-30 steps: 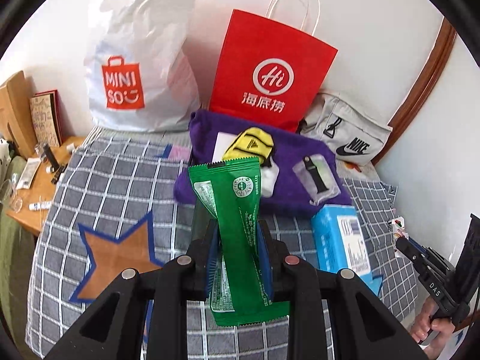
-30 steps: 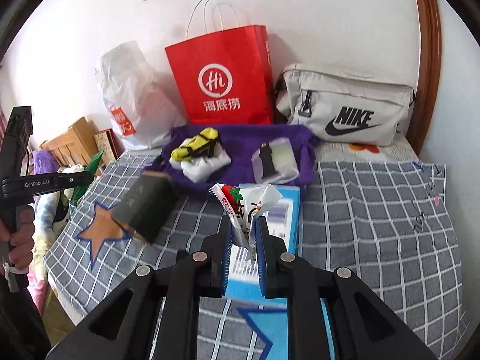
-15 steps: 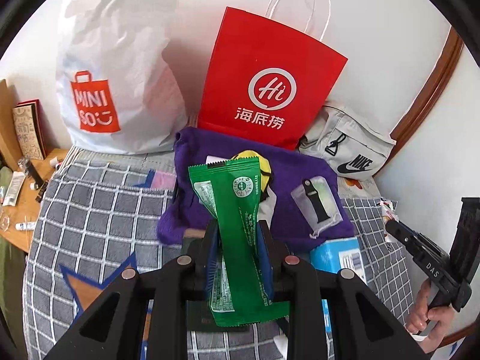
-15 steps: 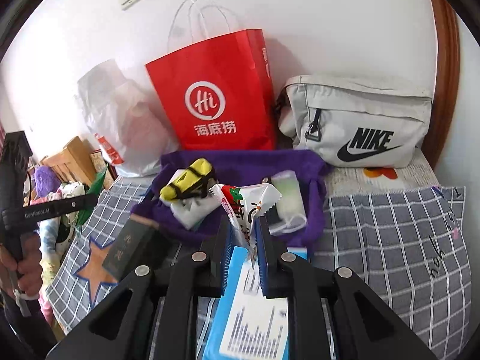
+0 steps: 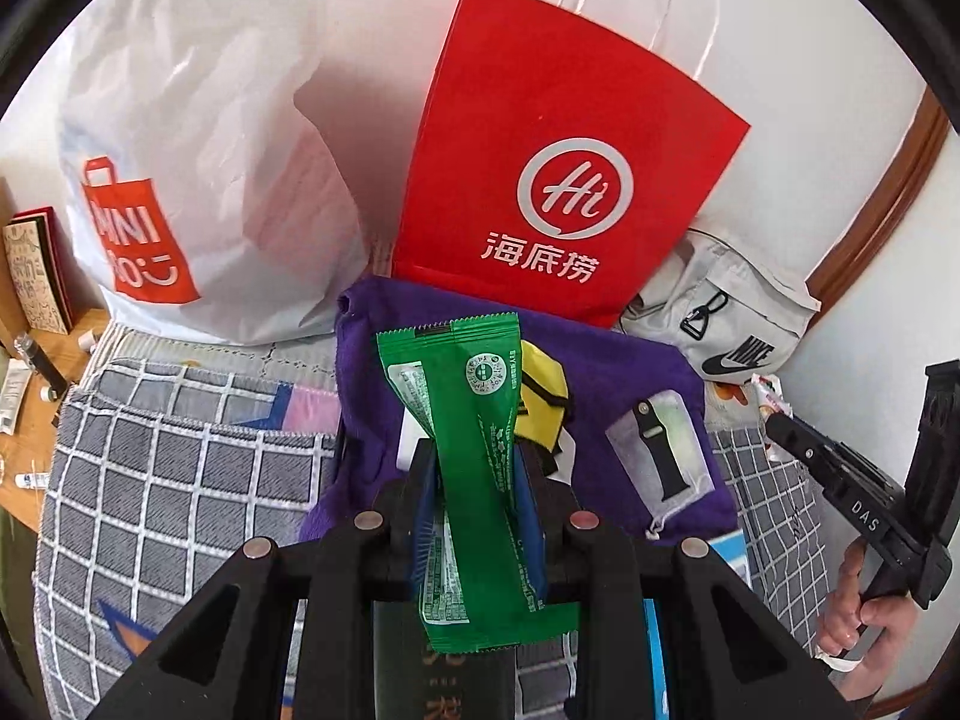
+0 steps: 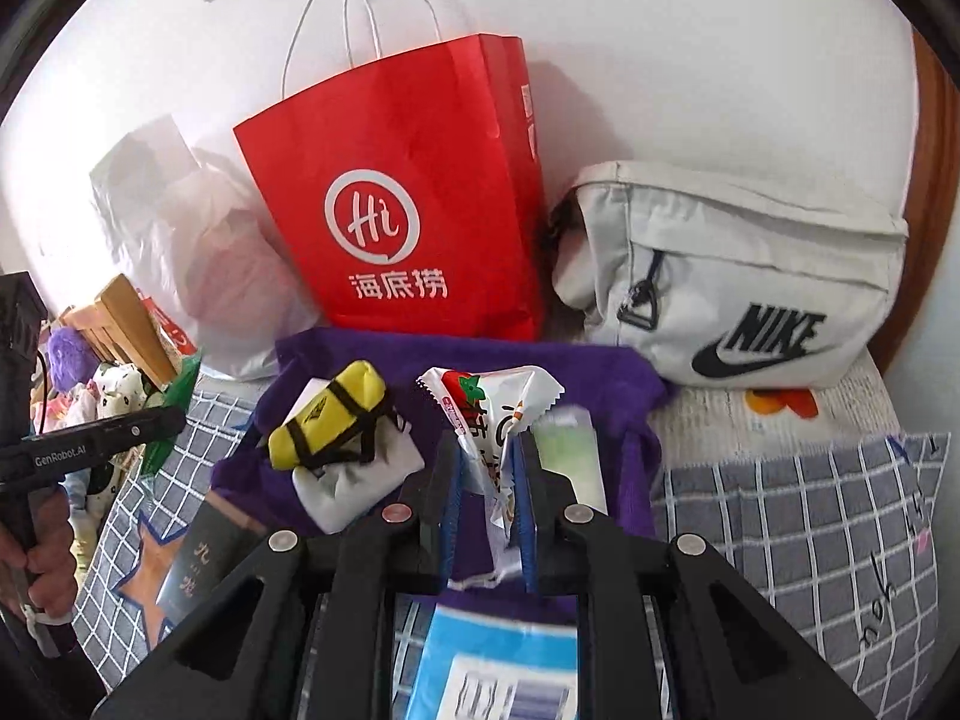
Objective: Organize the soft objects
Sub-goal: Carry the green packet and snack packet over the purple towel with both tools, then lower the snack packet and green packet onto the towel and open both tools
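Green packet (image 5: 480, 468) stands upright, clamped between the closed fingers of the left gripper (image 5: 477, 480), over the purple cloth (image 5: 624, 372). White strawberry packet (image 6: 489, 420) is pinched in the nearly closed right gripper (image 6: 487, 462), above the same cloth. Yellow pouch (image 6: 330, 420) lies on the cloth. Red bag (image 6: 408, 210) stands behind, against the wall.
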### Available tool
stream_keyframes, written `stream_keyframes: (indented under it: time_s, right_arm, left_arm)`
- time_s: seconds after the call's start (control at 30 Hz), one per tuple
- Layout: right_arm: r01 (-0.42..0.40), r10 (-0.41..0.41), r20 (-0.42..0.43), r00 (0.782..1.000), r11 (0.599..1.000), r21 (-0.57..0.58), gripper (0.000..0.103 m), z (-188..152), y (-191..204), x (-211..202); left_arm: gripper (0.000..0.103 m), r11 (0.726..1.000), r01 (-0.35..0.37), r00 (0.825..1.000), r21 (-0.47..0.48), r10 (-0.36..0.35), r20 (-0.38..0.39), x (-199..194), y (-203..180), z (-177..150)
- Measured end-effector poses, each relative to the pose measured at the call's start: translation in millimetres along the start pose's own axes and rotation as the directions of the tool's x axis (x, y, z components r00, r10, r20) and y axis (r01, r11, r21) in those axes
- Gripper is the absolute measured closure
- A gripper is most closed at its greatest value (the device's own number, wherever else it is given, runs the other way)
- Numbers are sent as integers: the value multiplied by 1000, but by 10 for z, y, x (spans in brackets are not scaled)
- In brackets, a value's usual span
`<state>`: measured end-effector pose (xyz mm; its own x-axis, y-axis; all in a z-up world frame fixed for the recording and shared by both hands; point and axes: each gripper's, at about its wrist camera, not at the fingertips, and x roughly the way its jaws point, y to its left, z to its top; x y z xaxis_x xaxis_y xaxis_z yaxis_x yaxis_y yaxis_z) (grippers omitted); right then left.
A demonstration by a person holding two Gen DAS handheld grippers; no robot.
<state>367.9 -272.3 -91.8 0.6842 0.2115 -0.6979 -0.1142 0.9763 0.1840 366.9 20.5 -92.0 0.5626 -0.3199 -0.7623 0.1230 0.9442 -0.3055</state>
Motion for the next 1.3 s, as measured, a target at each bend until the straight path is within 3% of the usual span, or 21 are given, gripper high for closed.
stream_keyframes:
  time_s: [0.23,0.4,0.57,0.9,1.1,1.23,1.3]
  right_arm:
    - [0,0,13,1000,1000,3,85,163,-66,219]
    - [5,-4,-42,999,999,39,84,111,-252,488]
    - [35,-32,-91,995,999,31,84,59,-372,666]
    - [43,-43,-162,986,999,1,79,-53,-346,929]
    - [51,-54,-172,984,998,-21,64,-82,-260,982]
    - [50,-54,-161,986,998,-31,47,-69,-217,948]
    - [57,-63,-155,986,997,-44,42,-64,-195,931]
  left_arm:
    - [79,1000,14,999,14,-14,-33,298,-29,122]
    - [79,1000,11,999,-14,-11,-53,533,99,206]
    - [79,995,89,992,-53,-93,-89,714,162,233]
    - [75,991,105,986,-78,-114,-121,935,161,190]
    - [69,989,124,981,-82,-134,-141,993,166,177]
    - [52,991,116,982,-67,-124,-143,986,124,187]
    - [51,992,114,984,-55,-121,-128,948,95,194]
